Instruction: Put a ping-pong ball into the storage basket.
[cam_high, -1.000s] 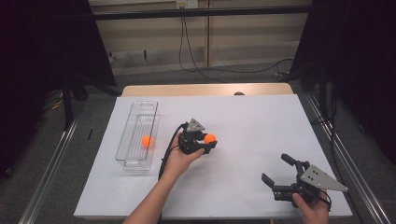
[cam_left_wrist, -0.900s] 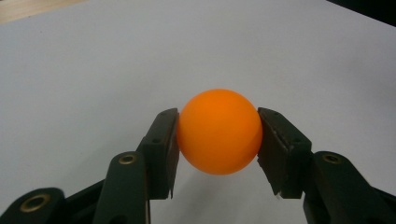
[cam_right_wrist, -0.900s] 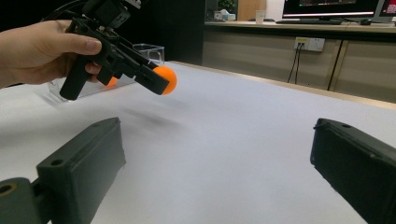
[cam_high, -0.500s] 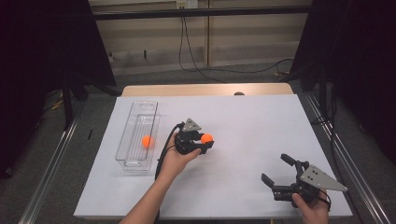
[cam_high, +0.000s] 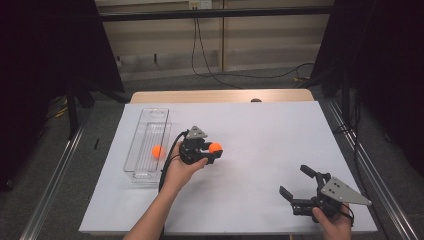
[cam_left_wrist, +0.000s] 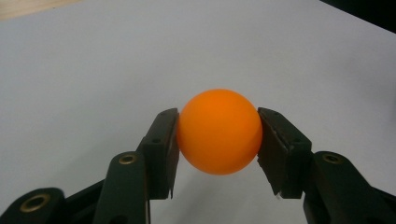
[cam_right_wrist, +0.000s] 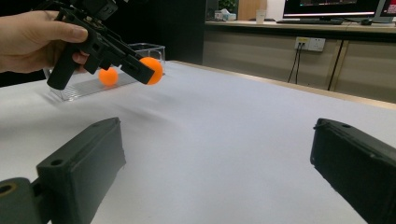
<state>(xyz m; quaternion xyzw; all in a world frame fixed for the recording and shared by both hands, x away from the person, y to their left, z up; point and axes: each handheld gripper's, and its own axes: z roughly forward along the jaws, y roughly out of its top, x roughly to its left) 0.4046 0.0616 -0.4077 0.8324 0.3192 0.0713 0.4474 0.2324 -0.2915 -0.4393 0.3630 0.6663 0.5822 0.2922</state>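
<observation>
High view: one orange ball (cam_high: 157, 151) already lies in the clear tray (cam_high: 146, 145); a second ball (cam_high: 215, 147) is pinched by the left gripper (cam_high: 212, 151) above the desk (cam_high: 260, 140), still to be binned. Right gripper (cam_high: 296, 187) jaws are spread, empty.

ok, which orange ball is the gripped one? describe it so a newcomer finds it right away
Start at the clear tray on the left side of the white table. Just right of it, the left gripper is clamped on an orange ball. The other orange ball lies loose inside the tray, with no gripper on it.
</observation>
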